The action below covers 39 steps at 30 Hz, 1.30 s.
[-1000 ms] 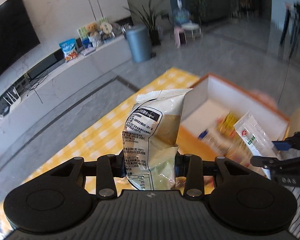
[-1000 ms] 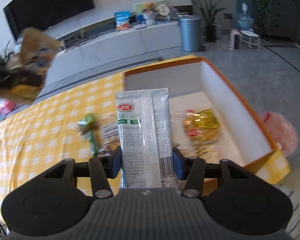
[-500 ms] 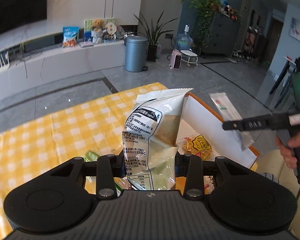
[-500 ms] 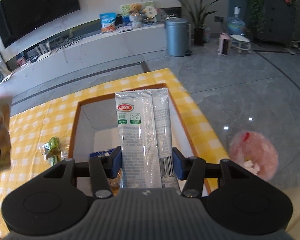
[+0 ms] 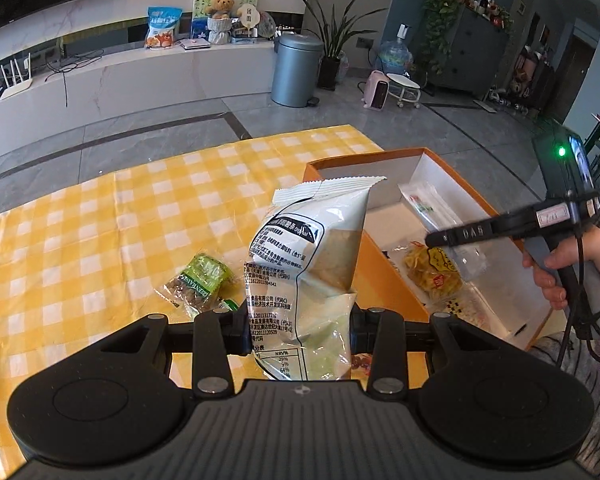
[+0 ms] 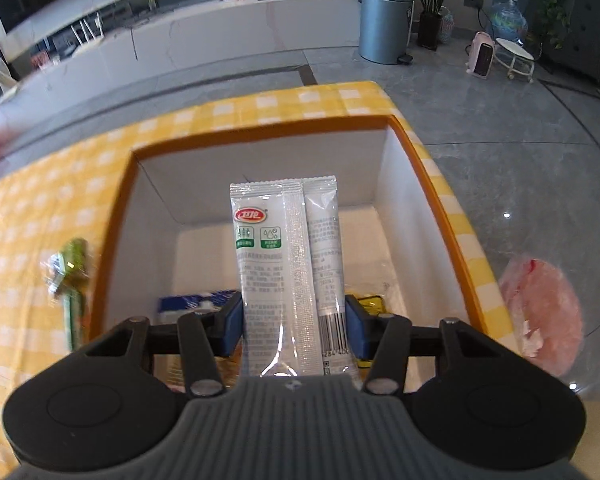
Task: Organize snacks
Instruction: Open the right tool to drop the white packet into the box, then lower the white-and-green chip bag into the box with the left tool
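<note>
My left gripper (image 5: 298,330) is shut on a white snack bag (image 5: 312,256) with printed text, held upright over the yellow checked tablecloth (image 5: 120,220), just left of the orange box (image 5: 384,284). In the left wrist view my right gripper (image 5: 452,236) hangs over the box, held by a hand (image 5: 572,268). My right gripper (image 6: 294,330) is shut on a long clear-white snack packet (image 6: 288,264) with a red logo, above the white inside of the orange box (image 6: 428,184). A yellow snack pack (image 5: 432,272) lies in the box. A green snack pack (image 5: 198,280) lies on the cloth.
A blue-and-white pack (image 6: 196,302) lies in the box by its left wall. A pink bag (image 6: 540,312) sits on the floor right of the table. Behind are a grey bin (image 5: 296,70), a white counter (image 5: 120,80) and a plant (image 5: 336,32).
My right gripper has carried the long packet rightward and down until it hangs over the box. My left gripper has sunk and rolled level with the white bag, nearer the box's left side.
</note>
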Motion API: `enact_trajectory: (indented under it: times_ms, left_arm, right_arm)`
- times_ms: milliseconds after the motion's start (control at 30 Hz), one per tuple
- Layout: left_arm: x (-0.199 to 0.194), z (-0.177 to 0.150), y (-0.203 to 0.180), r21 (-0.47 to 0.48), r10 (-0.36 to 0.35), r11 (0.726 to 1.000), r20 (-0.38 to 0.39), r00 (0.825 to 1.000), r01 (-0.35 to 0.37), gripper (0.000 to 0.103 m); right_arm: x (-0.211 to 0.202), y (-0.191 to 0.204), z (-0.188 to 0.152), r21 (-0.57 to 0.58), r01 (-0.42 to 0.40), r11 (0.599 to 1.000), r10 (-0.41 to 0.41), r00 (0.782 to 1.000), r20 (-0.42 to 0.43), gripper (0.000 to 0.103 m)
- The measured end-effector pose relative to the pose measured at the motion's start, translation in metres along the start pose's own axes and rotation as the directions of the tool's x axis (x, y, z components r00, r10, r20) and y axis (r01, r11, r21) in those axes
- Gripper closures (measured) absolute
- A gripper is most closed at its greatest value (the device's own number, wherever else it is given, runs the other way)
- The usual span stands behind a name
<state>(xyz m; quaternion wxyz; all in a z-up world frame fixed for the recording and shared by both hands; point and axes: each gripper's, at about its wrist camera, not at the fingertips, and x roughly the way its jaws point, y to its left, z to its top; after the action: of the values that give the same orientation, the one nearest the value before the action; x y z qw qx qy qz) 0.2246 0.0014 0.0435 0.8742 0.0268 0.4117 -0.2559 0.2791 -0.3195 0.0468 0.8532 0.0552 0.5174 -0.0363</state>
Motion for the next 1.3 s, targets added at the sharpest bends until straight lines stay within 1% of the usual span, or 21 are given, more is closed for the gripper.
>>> enact_trajectory:
  times_ms: [67, 133, 233, 333, 367, 400, 433, 567, 633, 700, 867, 1000, 1100, 1133, 1233, 1300]
  left_arm:
    - [0.004, -0.003, 0.000, -0.002, -0.005, 1.000, -0.004, 1.000, 0.005, 0.058]
    - [0.009, -0.005, 0.001, -0.008, -0.015, 1.000, -0.010, 1.000, 0.015, 0.058]
    - [0.016, -0.008, -0.001, -0.017, -0.027, 1.000, -0.026, 0.999, 0.026, 0.058]
    - [0.019, -0.012, -0.001, -0.027, -0.033, 0.999, -0.048, 0.998, 0.031, 0.058]
    - [0.019, -0.013, -0.002, -0.027, -0.035, 0.999, -0.054, 0.998, 0.033, 0.058]
    - [0.019, -0.013, -0.003, -0.026, -0.035, 0.999, -0.058, 0.998, 0.034, 0.058]
    - [0.018, -0.014, -0.003, -0.023, -0.035, 0.999, -0.060, 0.998, 0.033, 0.058]
    - [0.012, -0.012, -0.010, -0.015, -0.031, 0.999, -0.052, 0.998, 0.030, 0.058]
    - [0.009, -0.007, -0.015, -0.014, -0.034, 0.999, -0.044, 0.998, 0.033, 0.058]
    - [0.005, -0.002, -0.023, -0.016, -0.044, 0.999, -0.032, 0.999, 0.044, 0.058]
    - [0.006, 0.010, -0.051, -0.021, -0.090, 0.996, -0.012, 0.996, 0.090, 0.058]
    - [0.016, 0.017, -0.080, 0.006, -0.114, 0.993, -0.008, 0.993, 0.114, 0.058]
    - [0.030, 0.027, -0.097, 0.012, -0.110, 0.994, -0.011, 0.994, 0.110, 0.058]
    - [0.034, 0.031, -0.103, 0.020, -0.096, 0.995, -0.012, 0.995, 0.097, 0.058]
    - [0.049, 0.041, -0.122, 0.086, -0.044, 0.995, 0.003, 0.999, 0.043, 0.058]
    - [0.060, 0.050, -0.132, 0.123, -0.036, 0.992, -0.006, 0.999, 0.037, 0.058]
  right_arm:
    - [0.010, -0.004, -0.002, -0.017, 0.025, 1.000, -0.026, 0.999, -0.039, 0.052]
    - [0.019, -0.007, -0.002, -0.017, 0.027, 0.999, -0.028, 0.998, -0.058, 0.053]
    - [0.024, -0.004, -0.001, -0.005, 0.015, 1.000, -0.016, 0.997, -0.072, 0.052]
    - [0.027, 0.004, 0.000, -0.009, 0.029, 1.000, -0.029, 0.997, -0.074, 0.048]
    - [0.026, 0.005, 0.000, -0.007, 0.016, 1.000, -0.016, 0.998, -0.065, 0.038]
    - [0.025, 0.006, 0.001, -0.004, 0.007, 1.000, -0.008, 0.998, -0.062, 0.024]
    - [0.021, 0.008, 0.001, -0.002, 0.010, 1.000, -0.010, 0.999, -0.054, 0.021]
    - [-0.002, 0.010, 0.004, -0.033, 0.046, 0.998, -0.046, 0.999, 0.013, 0.021]
    - [-0.018, 0.006, 0.003, -0.035, 0.068, 0.997, -0.067, 0.997, 0.047, 0.020]
    - [-0.036, -0.001, 0.000, -0.030, 0.078, 0.996, -0.076, 0.994, 0.077, 0.018]
    - [-0.075, -0.023, -0.009, -0.026, 0.104, 0.994, -0.100, 0.986, 0.132, 0.017]
    - [-0.092, -0.040, -0.017, -0.023, 0.126, 0.992, -0.121, 0.980, 0.157, 0.017]
    - [-0.097, -0.054, -0.024, -0.017, 0.129, 0.991, -0.125, 0.979, 0.162, 0.017]
    - [-0.099, -0.058, -0.026, -0.014, 0.130, 0.991, -0.126, 0.978, 0.167, 0.017]
    - [-0.098, -0.066, -0.031, 0.001, 0.124, 0.992, -0.122, 0.977, 0.176, 0.017]
    - [-0.095, -0.070, -0.032, 0.009, 0.114, 0.993, -0.114, 0.978, 0.174, 0.017]
